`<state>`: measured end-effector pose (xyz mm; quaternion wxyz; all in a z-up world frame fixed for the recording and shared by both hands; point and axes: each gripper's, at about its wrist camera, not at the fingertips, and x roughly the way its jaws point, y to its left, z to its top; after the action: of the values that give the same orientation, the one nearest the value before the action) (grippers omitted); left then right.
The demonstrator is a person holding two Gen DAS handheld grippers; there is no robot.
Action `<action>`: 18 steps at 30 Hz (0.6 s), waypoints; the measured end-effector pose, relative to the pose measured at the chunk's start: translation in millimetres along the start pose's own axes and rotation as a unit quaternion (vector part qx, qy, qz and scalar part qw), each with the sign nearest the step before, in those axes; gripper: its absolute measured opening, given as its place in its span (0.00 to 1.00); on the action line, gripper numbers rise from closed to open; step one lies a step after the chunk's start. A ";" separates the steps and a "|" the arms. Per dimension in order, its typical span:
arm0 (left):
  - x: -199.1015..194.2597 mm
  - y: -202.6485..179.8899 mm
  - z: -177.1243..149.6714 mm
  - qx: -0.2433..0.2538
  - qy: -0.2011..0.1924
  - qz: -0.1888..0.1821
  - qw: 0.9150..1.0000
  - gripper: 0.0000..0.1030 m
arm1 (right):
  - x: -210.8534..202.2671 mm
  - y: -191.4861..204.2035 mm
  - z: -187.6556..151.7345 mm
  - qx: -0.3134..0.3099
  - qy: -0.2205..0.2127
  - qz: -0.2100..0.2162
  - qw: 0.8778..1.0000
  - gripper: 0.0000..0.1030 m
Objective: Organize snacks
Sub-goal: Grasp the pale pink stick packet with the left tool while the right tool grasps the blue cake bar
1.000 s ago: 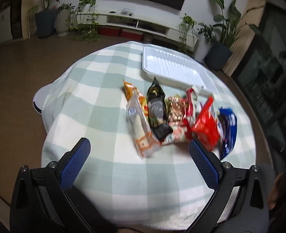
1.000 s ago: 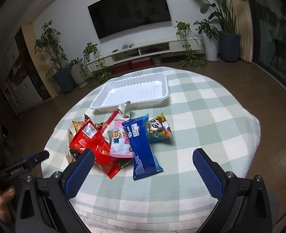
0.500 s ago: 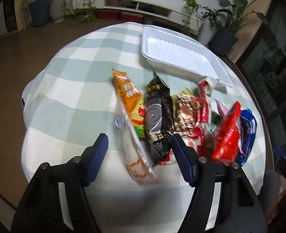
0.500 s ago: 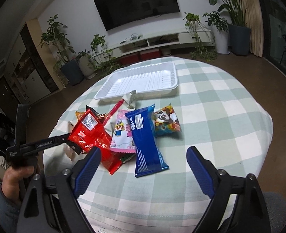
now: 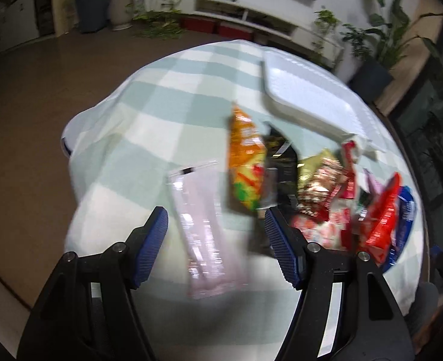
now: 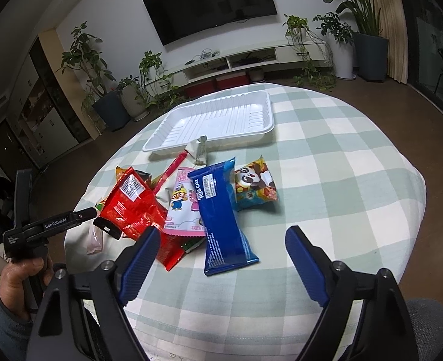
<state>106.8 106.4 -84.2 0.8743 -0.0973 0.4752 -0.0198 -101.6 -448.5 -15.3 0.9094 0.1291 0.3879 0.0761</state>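
Observation:
A pile of snack packets lies on the checked tablecloth (image 6: 326, 162), in front of an empty white tray (image 5: 308, 96) (image 6: 215, 120). My left gripper (image 5: 215, 213) hangs low over the pile's left end, open, with a pale clear packet (image 5: 203, 225) lying between its fingers; the pads do not touch it. An orange packet (image 5: 245, 153) and a black one (image 5: 284, 162) lie just beyond. My right gripper (image 6: 223, 231) is closing slowly, its pads still apart, with the near end of the blue roll-cake packet (image 6: 218, 210) between them, untouched.
A red packet (image 6: 131, 204), a pink cartoon packet (image 6: 182, 204) and a panda packet (image 6: 254, 186) lie around the blue one. A hand (image 6: 20, 273) holds the left gripper (image 6: 101, 221) at the pile's left. Bare cloth stretches right of the snacks. Plants and a TV bench stand behind.
The left gripper has narrowed from wide open and come forward and down over the pale packet. The right gripper's jaws have drawn in a little while it stayed almost in place.

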 end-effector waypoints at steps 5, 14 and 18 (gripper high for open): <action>0.2 -4.9 -6.2 0.018 -0.004 0.036 0.999 0.64 | 2.4 1.4 -0.3 -0.003 0.002 0.004 1.000 0.84; 14.5 -6.1 -5.2 0.031 0.020 0.051 0.998 0.62 | 1.5 0.2 -0.4 -0.001 0.004 0.005 1.000 0.80; 25.1 -1.3 -5.8 0.024 0.040 0.028 0.999 0.29 | 1.6 0.2 -0.9 -0.002 0.006 0.006 1.000 0.79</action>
<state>115.8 101.1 -107.8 0.8568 -0.0620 0.5118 -0.0106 -101.2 -447.8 -16.9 0.9070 0.1293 0.3920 0.0832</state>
